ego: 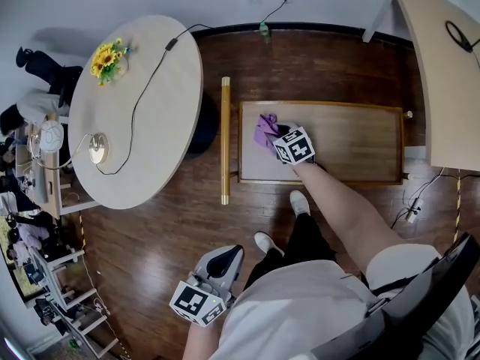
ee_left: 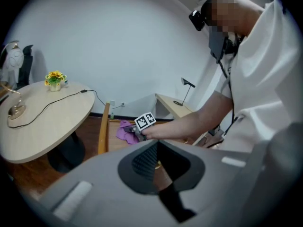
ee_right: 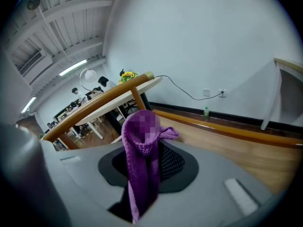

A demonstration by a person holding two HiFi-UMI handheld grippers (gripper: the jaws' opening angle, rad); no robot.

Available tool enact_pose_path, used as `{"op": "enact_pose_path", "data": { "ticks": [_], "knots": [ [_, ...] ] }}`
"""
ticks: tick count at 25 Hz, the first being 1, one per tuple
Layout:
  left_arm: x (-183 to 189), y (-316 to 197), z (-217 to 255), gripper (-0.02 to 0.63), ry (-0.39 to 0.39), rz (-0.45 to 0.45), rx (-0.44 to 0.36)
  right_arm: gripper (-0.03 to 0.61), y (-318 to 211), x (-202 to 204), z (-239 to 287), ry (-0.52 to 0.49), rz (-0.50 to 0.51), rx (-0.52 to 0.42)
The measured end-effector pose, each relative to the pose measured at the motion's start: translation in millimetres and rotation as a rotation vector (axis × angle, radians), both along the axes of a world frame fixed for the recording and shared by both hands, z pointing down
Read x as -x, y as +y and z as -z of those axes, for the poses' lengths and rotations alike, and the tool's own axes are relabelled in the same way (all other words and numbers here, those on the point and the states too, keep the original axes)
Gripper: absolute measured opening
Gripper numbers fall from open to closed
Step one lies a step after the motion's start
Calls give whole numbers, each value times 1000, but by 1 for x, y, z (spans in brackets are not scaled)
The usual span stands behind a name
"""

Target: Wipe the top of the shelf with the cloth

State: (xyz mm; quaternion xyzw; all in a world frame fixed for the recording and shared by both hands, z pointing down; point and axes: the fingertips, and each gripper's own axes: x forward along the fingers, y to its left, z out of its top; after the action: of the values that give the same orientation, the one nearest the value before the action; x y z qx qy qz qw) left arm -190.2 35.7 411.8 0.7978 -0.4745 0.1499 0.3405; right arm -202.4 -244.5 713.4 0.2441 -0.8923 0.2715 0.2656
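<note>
Wiping looks barely begun: right gripper (ego: pixel 274 139) clamps the purple cloth (ego: pixel 264 128) on the shelf top's (ego: pixel 352 145) left end, most of it uncovered, while left gripper (ego: pixel 223 262) hangs closed and empty at lower left.

My shirt (ego: pixel 300 310) is white with short sleeves, my trousers (ego: pixel 304 238) are black and my shoes (ego: pixel 299 202) are white. A thin black cable (ee_left: pixel 230 86) runs down my chest from the black headset (ee_left: pixel 198 17). The left gripper (ego: pixel 227 255) and right gripper (ego: pixel 277 135) are smooth grey plastic with dark meshed recesses. Each carries a white cube (ego: pixel 199 304) with black square markers.
</note>
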Motion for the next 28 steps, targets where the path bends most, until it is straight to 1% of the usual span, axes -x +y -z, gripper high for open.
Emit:
{"op": "enact_pose_path", "data": {
  "ticks": [5,15,20,25,28],
  "knots": [
    [-19,-18,-1,17,26,-85,-10,95,-18,-81,-7,42,-110,1],
    [-74,-54,-4,17,55,-262,-29,95,-40,-256,-10,128,-335,-11],
    [-95,-59,-4,17,55,-323,-31,95,-38,-342,-12,188,-428,-16],
    [-110,-62,-3,17,51,-361,-31,95,-36,-414,-12,261,-490,-35],
    [-116,-62,-2,17,47,-372,-33,95,-37,-450,-9,312,-522,-50]
  ]
}}
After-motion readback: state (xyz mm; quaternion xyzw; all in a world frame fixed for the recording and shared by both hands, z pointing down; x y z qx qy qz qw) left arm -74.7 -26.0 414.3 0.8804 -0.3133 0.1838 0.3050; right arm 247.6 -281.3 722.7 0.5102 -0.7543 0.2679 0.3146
